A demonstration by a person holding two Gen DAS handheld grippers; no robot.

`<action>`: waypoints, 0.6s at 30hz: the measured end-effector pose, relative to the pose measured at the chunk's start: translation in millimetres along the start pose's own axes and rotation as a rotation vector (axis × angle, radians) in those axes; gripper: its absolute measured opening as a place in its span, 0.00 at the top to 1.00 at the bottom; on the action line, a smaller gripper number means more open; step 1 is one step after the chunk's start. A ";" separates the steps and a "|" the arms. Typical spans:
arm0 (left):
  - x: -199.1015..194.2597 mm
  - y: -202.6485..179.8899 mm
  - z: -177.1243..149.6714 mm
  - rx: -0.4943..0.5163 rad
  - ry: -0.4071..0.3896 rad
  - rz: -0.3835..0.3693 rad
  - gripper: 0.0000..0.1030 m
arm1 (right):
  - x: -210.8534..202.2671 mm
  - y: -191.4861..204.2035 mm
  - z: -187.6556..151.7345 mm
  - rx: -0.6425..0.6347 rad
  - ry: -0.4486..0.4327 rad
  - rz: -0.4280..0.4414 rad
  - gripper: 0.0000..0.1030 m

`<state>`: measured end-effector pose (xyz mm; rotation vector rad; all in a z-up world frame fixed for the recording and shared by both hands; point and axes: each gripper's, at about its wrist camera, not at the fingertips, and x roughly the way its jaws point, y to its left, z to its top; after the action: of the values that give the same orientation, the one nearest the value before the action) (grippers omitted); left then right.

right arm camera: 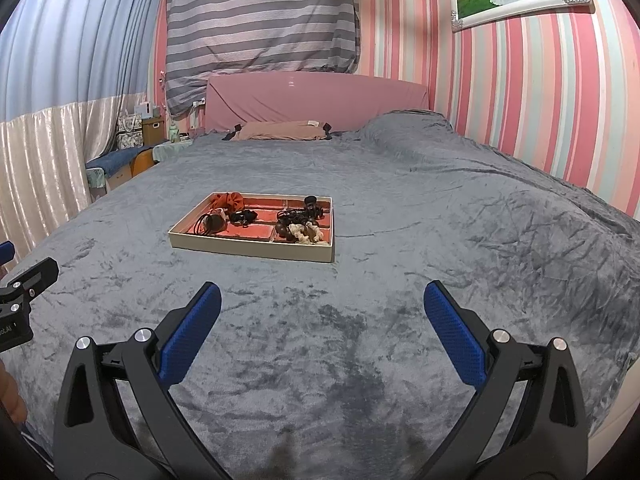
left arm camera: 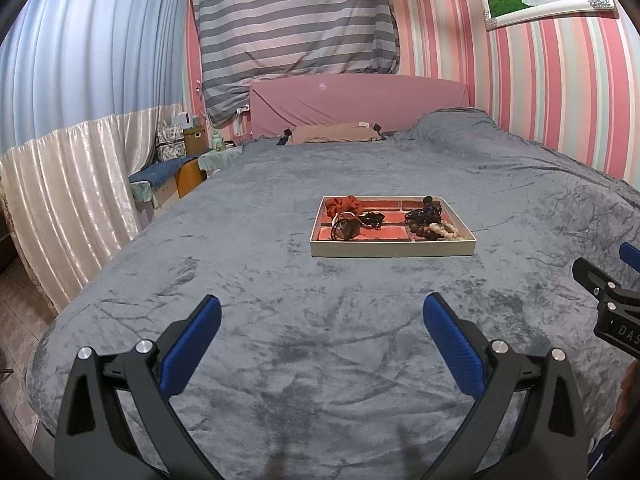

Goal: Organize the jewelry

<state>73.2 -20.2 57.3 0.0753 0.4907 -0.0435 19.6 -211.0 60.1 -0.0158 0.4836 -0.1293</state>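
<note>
Jewelry (left arm camera: 434, 229) in tray (left arm camera: 392, 249) on bed (left arm camera: 280, 360)

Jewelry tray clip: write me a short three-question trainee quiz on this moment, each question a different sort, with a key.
1. True or false: the left gripper is shut on a bracelet.
2. Multiple choice: the tray rests on A) a wooden desk, B) the grey bedspread, C) the floor.
3. Fill in: the orange scrunchie lies in the tray's far ____ corner, seen from the grippers.

Key:
1. False; both it and the right gripper are open and empty.
2. B.
3. Left.
</note>
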 end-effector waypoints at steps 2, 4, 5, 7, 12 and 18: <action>0.4 0.2 0.0 -0.001 0.003 -0.002 0.04 | 0.5 0.1 -0.7 -0.001 0.001 0.000 0.04; 0.9 1.0 0.1 -0.002 0.005 -0.002 0.04 | 1.0 0.1 -1.6 0.000 0.001 0.000 0.04; 1.0 0.7 0.0 -0.001 0.005 -0.002 0.04 | 1.2 0.2 -1.7 0.000 0.002 0.000 0.04; 0.8 1.1 -0.1 -0.001 0.003 -0.001 0.04 | 1.2 0.2 -2.2 0.001 0.002 0.000 0.04; 0.9 0.9 -0.1 -0.002 0.004 -0.003 0.04 | 3.2 1.7 -3.5 0.000 0.008 0.001 0.04; 3.5 1.4 -2.4 -0.001 0.002 0.005 0.04 | 4.4 2.3 -3.8 0.001 0.009 0.003 0.04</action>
<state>75.2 -18.7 53.6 0.0757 0.4927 -0.0380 22.0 -209.2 54.6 -0.0141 0.4926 -0.1270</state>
